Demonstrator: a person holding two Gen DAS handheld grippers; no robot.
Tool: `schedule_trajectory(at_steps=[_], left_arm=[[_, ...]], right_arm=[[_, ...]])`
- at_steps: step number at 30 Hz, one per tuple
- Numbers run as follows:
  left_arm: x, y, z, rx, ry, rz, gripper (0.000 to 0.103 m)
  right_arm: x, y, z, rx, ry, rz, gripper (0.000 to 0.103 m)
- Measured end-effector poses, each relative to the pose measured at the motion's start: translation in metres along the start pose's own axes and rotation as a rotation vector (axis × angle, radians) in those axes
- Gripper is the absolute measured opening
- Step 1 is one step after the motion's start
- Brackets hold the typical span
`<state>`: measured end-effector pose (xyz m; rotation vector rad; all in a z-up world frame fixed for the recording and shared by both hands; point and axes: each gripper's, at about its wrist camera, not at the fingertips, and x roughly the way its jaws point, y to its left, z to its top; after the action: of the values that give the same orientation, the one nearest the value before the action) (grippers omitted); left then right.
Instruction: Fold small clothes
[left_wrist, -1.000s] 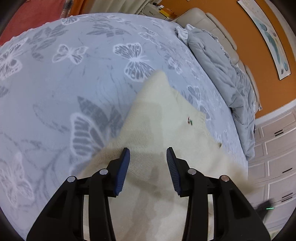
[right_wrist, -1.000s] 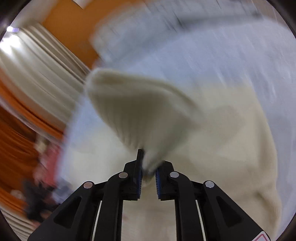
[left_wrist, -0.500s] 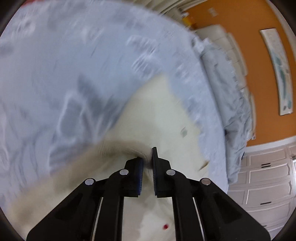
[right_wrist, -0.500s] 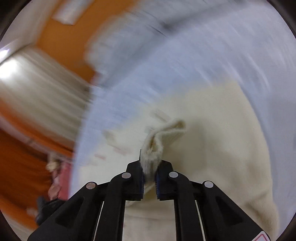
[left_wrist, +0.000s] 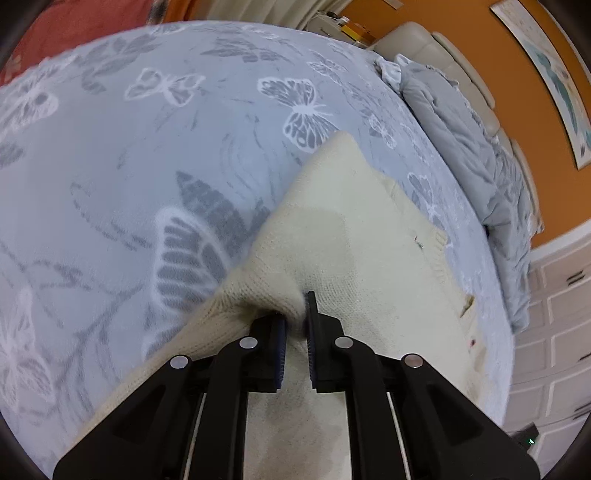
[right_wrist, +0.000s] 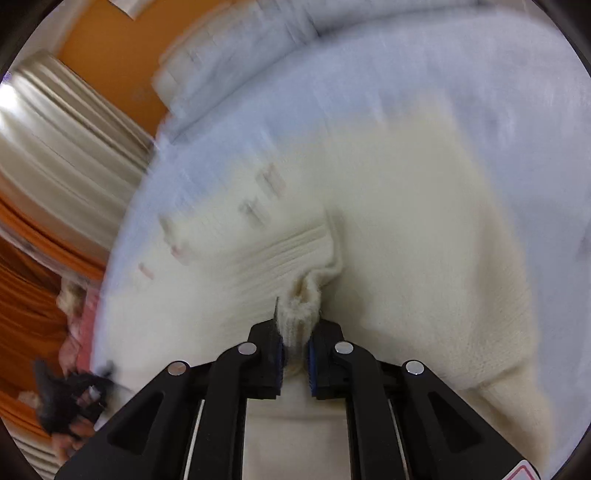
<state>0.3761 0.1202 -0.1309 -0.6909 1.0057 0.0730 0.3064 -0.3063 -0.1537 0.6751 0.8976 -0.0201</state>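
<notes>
Pinching cream sweater folds — left claw and right claw, both nearly closed.

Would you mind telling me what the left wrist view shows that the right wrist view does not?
Only the left wrist view shows the butterfly-print bedspread, the crumpled grey duvet, the wall picture and the white drawers.

Only the right wrist view shows the pale curtains and the ribbed cuff bunched at the right gripper, though it is blurred.

Both show the cream knitted sweater on the bed, orange walls, and a gripper shut on a pinch of knit; the left gripper grips near an edge.
</notes>
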Motion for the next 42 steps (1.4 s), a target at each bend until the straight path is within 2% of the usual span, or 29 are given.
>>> schedule_trajectory(at_steps=[3,5,6,7,8,9,10,11,12,15,18,19,21,24,25,28,30,32,33,34,35,36,38,42], left_arm=[[-0.004,-0.007,-0.001,0.067,0.005,0.018,0.011],[-0.015,-0.005,-0.007,0.11,0.002,0.024,0.021],[-0.03,-0.001,-0.013,0.148,0.002,0.008,0.025],[-0.041,0.002,-0.018,0.174,0.006,0.005,0.037],[-0.058,0.008,-0.026,0.206,0.002,0.02,0.054],[-0.071,0.016,-0.034,0.227,-0.007,0.037,0.061],[-0.087,0.028,-0.044,0.24,-0.013,0.049,0.074],[-0.098,0.038,-0.052,0.242,-0.011,0.053,0.08],[-0.113,0.057,-0.066,0.24,0.012,0.063,0.08],[-0.138,0.102,-0.105,0.204,0.109,0.096,0.08],[-0.151,0.134,-0.142,0.156,0.17,0.119,0.08],[-0.156,0.137,-0.152,0.151,0.169,0.117,0.081],[-0.161,0.132,-0.168,0.193,0.151,0.125,0.085],[-0.157,0.114,-0.184,0.271,0.158,0.154,0.091],[-0.153,0.108,-0.187,0.295,0.167,0.143,0.092],[-0.141,0.099,-0.189,0.316,0.175,0.171,0.092],[-0.137,0.096,-0.184,0.299,0.178,0.165,0.088],[-0.135,0.088,-0.177,0.328,0.191,0.166,0.052],[-0.135,0.086,-0.174,0.336,0.2,0.143,0.04],[-0.134,0.086,-0.169,0.33,0.218,0.125,0.019],[-0.134,0.087,-0.167,0.314,0.227,0.127,0.01],[-0.136,0.09,-0.162,0.286,0.239,0.117,0.01],[-0.145,0.09,-0.162,0.264,0.237,0.102,0.009],[-0.181,0.086,-0.161,0.275,0.196,0.039,0.008]], right_arm=[[-0.026,0.004,0.009,0.038,-0.014,0.023,0.013],[-0.055,0.006,0.004,0.033,-0.047,0.016,0.021],[-0.073,0.004,-0.003,0.024,-0.065,-0.014,0.033],[-0.088,0.0,-0.01,0.012,-0.074,-0.048,0.051],[-0.114,-0.01,-0.024,-0.004,-0.086,-0.105,0.059],[-0.134,-0.018,-0.044,-0.016,-0.092,-0.14,0.067],[-0.146,-0.025,-0.058,-0.029,-0.087,-0.165,0.068],[-0.168,-0.04,-0.081,-0.052,-0.057,-0.2,0.068],[-0.169,-0.04,-0.104,-0.063,-0.029,-0.221,0.069],[-0.2,-0.07,-0.161,-0.054,0.089,-0.268,0.069],[-0.214,-0.092,-0.207,0.031,0.171,-0.242,0.07],[-0.215,-0.095,-0.218,0.063,0.176,-0.233,0.073],[-0.214,-0.081,-0.228,0.051,0.142,-0.22,0.082],[-0.2,-0.07,-0.233,0.039,0.161,-0.165,0.084],[-0.198,-0.068,-0.236,0.046,0.163,-0.141,0.086],[-0.186,-0.058,-0.234,0.062,0.13,-0.126,0.086],[-0.181,-0.052,-0.231,0.085,0.108,-0.115,0.086],[-0.176,-0.051,-0.227,0.11,0.086,-0.078,0.083],[-0.173,-0.051,-0.224,0.121,0.081,-0.074,0.067],[-0.171,-0.052,-0.221,0.131,0.081,-0.061,0.026],[-0.169,-0.053,-0.217,0.147,0.094,-0.054,0.01],[-0.168,-0.057,-0.214,0.183,0.107,-0.04,0.01],[-0.184,-0.056,-0.21,0.206,0.058,0.002,0.009],[-0.221,-0.037,-0.198,0.156,-0.02,0.076,0.009]])
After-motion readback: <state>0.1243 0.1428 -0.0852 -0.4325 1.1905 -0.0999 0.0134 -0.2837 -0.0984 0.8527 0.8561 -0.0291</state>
